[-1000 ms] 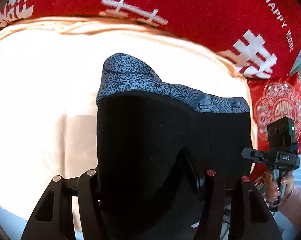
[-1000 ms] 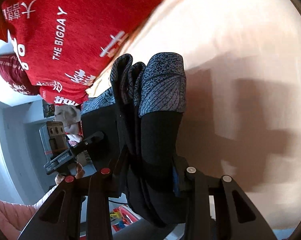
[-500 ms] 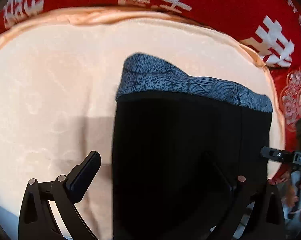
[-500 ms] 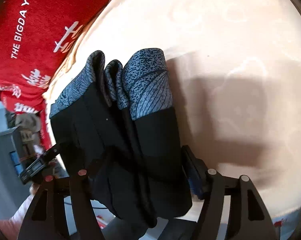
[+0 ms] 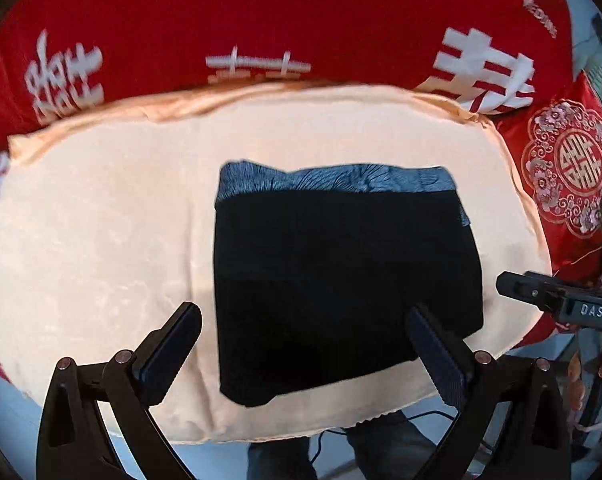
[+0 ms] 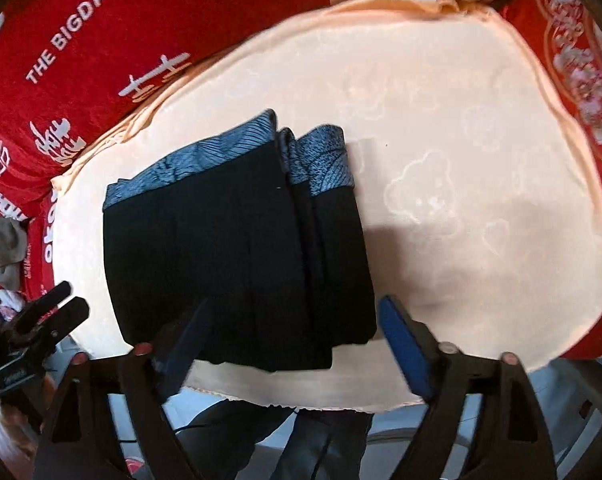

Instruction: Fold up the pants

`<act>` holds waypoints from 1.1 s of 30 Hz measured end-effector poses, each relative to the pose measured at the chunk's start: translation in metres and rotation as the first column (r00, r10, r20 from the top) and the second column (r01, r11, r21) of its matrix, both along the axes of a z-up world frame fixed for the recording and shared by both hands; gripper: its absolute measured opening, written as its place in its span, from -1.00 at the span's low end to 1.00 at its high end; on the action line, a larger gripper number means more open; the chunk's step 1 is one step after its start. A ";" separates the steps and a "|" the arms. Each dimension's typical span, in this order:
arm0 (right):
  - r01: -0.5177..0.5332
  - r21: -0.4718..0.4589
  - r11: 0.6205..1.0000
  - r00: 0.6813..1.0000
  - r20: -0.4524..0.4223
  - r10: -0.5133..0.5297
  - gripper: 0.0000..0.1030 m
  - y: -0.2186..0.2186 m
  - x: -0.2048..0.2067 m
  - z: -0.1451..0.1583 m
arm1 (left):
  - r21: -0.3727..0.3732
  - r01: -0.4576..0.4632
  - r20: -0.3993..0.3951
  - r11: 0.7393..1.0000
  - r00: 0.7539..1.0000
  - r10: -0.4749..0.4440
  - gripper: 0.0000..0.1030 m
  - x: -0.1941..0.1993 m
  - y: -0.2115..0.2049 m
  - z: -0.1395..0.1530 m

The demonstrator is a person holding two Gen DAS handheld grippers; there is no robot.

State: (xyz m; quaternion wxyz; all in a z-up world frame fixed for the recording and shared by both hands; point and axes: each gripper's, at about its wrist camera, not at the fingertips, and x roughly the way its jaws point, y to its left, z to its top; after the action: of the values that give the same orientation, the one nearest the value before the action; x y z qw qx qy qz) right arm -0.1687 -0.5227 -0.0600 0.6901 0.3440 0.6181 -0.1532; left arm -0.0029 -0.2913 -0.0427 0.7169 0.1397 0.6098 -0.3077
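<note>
step: release after final fold, likely done | folded black pants with blue patterned waistband [image 5: 341, 276] flat on peach cushion [image 5: 101, 240] | left hand-held gripper [image 5: 301, 344] spread, empty | right hand-held gripper [image 6: 293, 344] spread, empty | next: withdraw clear of pants

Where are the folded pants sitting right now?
The pants lie folded on the cream blanket, right of centre in the left wrist view, just ahead of the open left gripper. The red bedding lies beyond them.
</note>
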 end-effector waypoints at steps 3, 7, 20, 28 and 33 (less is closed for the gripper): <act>-0.025 -0.090 0.996 1.000 -0.007 0.025 1.00 0.010 -0.002 0.018 | 0.028 0.018 0.038 0.999 0.999 -0.019 0.99 -0.009 -0.001 0.017; -0.066 -0.141 0.988 0.997 -0.052 0.060 1.00 0.023 0.000 0.039 | 0.114 0.013 0.063 0.993 0.998 -0.021 0.99 -0.016 -0.001 0.031; -0.103 -0.167 0.981 0.991 -0.096 0.088 1.00 0.053 -0.001 0.079 | 0.187 -0.036 0.063 0.982 0.998 0.025 0.99 -0.018 0.009 0.053; -0.141 -0.235 0.962 0.986 -0.119 0.116 1.00 0.065 0.006 0.094 | 0.189 -0.022 0.086 0.982 0.996 0.006 0.99 -0.022 0.015 0.063; -0.158 -0.254 0.954 0.984 -0.116 0.132 1.00 0.073 0.011 0.101 | 0.183 -0.012 0.087 0.983 0.996 -0.004 0.99 -0.023 0.017 0.067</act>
State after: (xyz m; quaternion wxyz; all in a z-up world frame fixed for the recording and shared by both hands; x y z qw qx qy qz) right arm -0.1577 -0.4499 0.0414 0.7077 0.1954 0.6490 -0.1994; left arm -0.0255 -0.2743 0.0239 0.7276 0.2172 0.6040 -0.2422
